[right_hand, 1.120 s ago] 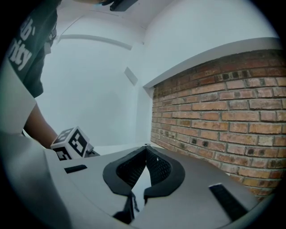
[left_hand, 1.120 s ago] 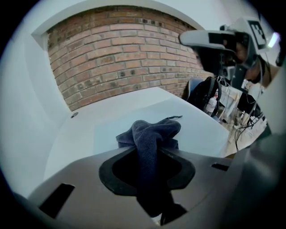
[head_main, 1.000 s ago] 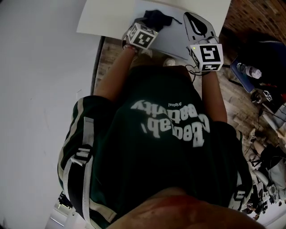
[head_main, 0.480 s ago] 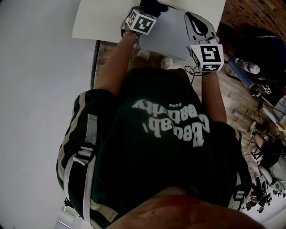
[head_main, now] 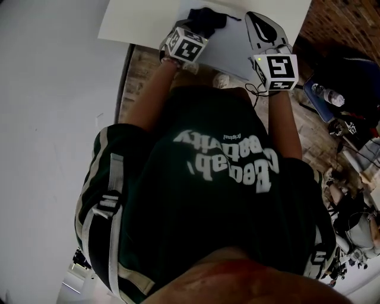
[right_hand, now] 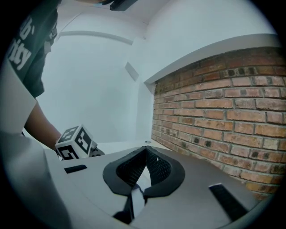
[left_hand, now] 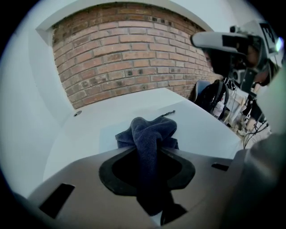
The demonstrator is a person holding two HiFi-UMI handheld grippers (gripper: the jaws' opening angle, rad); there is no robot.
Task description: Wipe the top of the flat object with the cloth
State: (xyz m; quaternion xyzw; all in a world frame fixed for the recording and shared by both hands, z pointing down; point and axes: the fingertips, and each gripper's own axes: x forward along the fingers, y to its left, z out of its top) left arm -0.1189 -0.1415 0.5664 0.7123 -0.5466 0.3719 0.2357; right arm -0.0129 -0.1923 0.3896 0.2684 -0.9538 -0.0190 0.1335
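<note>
My left claw [head_main: 196, 31], clamped on the dark cloth [head_main: 209, 18], has drawn it back toward me across the flat object [head_main: 228, 46] on the counter [head_main: 127, 24], so I judge a wiping stroke is underway. My right claw [right_hand: 145, 152] is closed, with nothing visible in it, at the flat object's right edge.

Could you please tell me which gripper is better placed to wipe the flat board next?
Left. The left gripper is shut on the dark cloth, which lies on the flat board. The right gripper is shut and holds no cloth.
</note>
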